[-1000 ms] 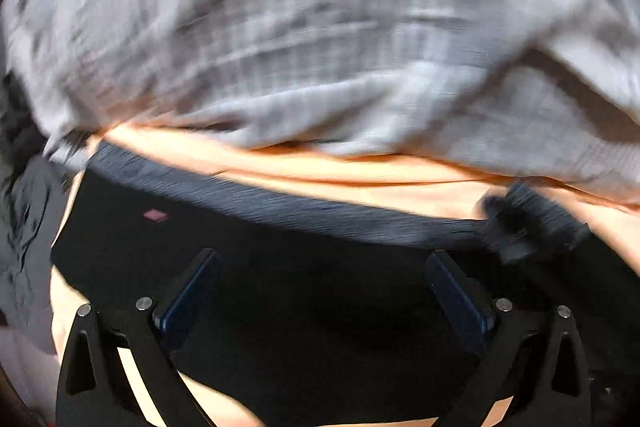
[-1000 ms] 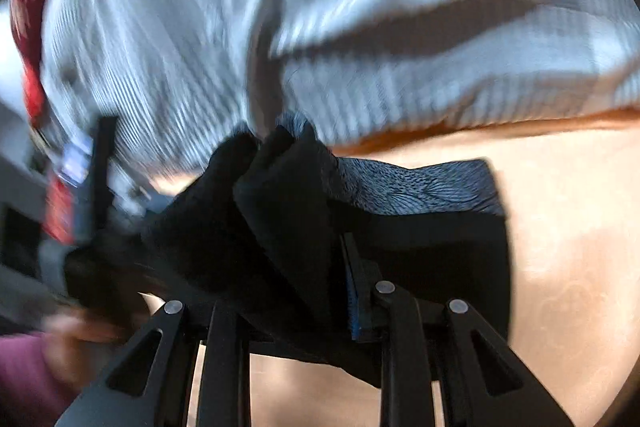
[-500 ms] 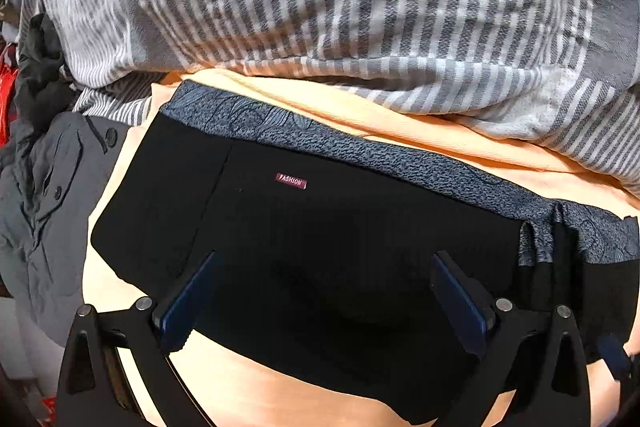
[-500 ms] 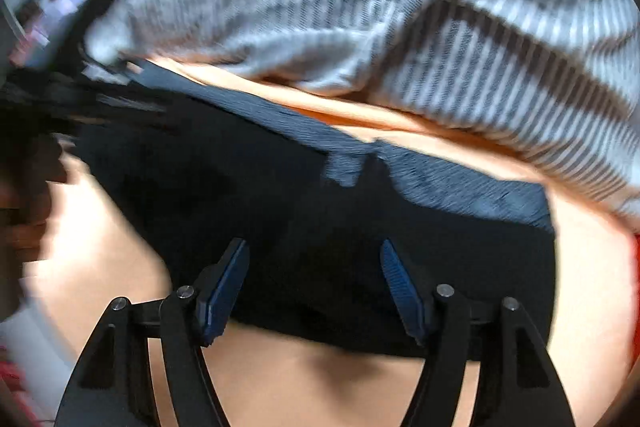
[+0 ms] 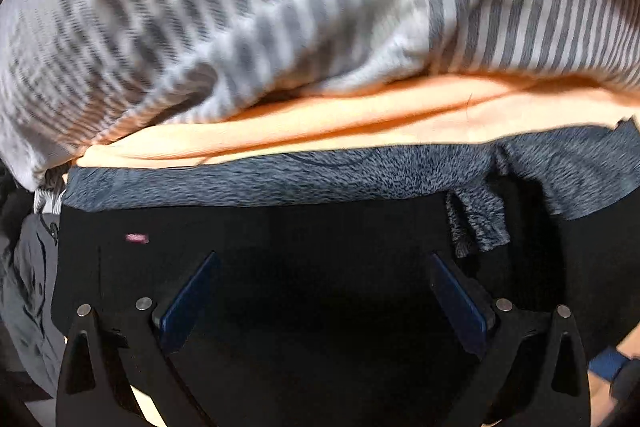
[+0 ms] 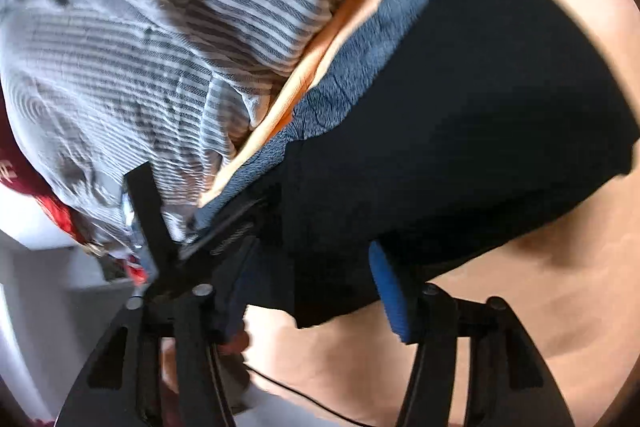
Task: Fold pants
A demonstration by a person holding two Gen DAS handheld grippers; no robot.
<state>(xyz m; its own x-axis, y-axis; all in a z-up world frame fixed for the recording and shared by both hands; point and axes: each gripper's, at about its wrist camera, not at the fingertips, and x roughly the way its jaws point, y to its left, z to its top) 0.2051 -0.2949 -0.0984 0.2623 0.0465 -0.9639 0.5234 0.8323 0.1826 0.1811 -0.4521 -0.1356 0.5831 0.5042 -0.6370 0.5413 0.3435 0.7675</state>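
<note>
- The black pants (image 5: 320, 247), with a blue-grey patterned waistband (image 5: 280, 179), are lying flat on an orange sheet (image 5: 360, 123), just beside a grey-striped blanket (image 5: 280, 7).
- The left gripper (image 5: 320, 291) is hovering over the dark fabric, its blue-padded fingers (image 5: 188, 295) spread wide and gripping nothing.
- The right gripper (image 6: 316, 283) is also standing released, its fingers (image 6: 390, 291) straddling the pants' (image 6: 460, 131) near edge without pinching it.
- A small pink label (image 5: 137, 237) is showing on the pants.
</note>
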